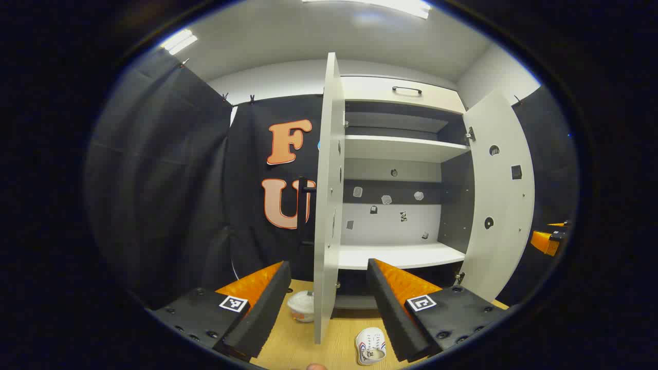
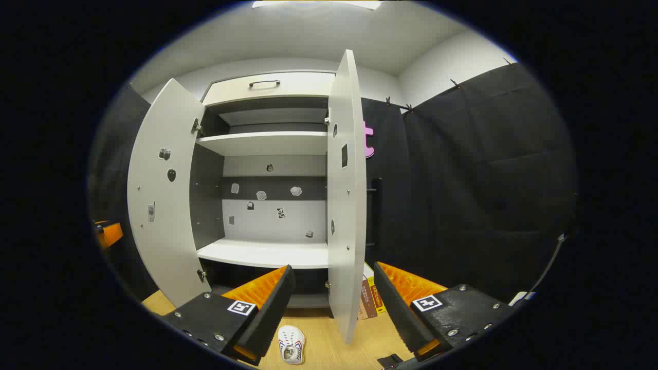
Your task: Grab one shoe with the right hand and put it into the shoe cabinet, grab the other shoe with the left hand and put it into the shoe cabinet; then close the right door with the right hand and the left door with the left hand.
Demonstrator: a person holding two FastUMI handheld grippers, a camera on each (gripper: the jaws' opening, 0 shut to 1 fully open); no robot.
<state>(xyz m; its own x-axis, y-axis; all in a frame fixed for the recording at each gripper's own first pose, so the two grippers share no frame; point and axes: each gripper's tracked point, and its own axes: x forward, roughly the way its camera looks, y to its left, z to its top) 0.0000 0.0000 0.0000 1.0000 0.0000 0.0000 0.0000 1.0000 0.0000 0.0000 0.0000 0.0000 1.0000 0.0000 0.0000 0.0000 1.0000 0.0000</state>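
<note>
Already both doors of the shoe cabinet [image 1: 401, 205] stand wide, and neither shoe is inside: your left claw [image 1: 328, 303] and right claw [image 2: 331, 303] each hang spread well apart, with nothing between the fingers, facing the open shelves from the near side.

One white shoe [image 1: 371, 346] lies on the wooden bench [image 1: 298, 349] just in front of the cabinet, seen low in the left gripper view beside the left door [image 1: 328, 205]; the right gripper view shows a white shoe [image 2: 291, 345] too, low between your fingers, near the foot of the right door [image 2: 347, 205]. Whether that is the same shoe or its pair cannot be told from here. A small white tub [image 1: 301, 307] sits on the bench on the far side of the left door's edge.

Watch the door edges. Each one stands almost edge-on to its claw, so a drop toward a shoe could likely clip the panel and swing it half shut before anything is stowed. Mind too the shoe itself: it is small and probably soft, and a pinch at the rim may let it twist out on the lift to the lower shelf [image 1: 401, 255]. Some books [image 2: 371, 298] stand just right of the right door, close enough to be knocked when you later push it closed.
</note>
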